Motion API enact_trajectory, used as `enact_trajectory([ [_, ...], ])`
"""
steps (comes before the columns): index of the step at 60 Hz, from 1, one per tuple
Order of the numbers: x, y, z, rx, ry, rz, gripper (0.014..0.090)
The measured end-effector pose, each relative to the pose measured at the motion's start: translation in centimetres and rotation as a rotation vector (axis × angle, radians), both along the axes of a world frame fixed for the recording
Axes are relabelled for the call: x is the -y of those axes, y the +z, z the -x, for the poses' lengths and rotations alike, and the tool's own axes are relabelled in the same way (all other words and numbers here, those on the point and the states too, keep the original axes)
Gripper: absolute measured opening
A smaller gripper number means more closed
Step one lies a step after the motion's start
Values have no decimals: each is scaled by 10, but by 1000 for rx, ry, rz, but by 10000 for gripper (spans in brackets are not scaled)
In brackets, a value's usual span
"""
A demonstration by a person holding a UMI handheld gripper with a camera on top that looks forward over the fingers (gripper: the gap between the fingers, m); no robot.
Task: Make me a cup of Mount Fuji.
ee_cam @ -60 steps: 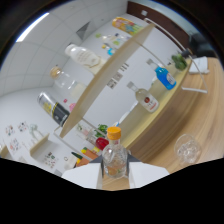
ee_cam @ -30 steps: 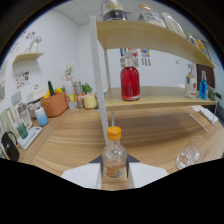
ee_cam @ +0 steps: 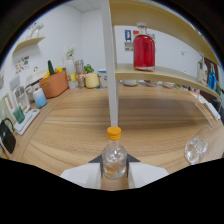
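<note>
Gripper view shows the tool (ee_cam: 114,172) clamped on a small clear bottle (ee_cam: 114,159) with an orange cap, held upright above the wooden worktop (ee_cam: 150,120). An empty-looking glass (ee_cam: 196,149) stands off to the right of it. Nothing appears poured yet, so the drink seems barely begun; a red jar (ee_cam: 144,51) waits on the shelf
</note>
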State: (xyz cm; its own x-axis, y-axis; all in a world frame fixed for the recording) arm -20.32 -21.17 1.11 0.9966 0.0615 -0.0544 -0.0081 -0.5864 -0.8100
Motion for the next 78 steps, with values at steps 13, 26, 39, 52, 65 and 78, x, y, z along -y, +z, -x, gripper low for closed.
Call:
enact_trajectory([
  [13,11,-1,0,2,28,8,389],
  [26,26,16,7,-12,104,-13,754],
  [39,52,79,-18,-16,168,-124,865],
  [52,80,111,-110,-9,147,-179,863],
  [65,70,103,-234,7,-9,-132,855],
  [78,9,163,-308,7,-79,-259,856],
])
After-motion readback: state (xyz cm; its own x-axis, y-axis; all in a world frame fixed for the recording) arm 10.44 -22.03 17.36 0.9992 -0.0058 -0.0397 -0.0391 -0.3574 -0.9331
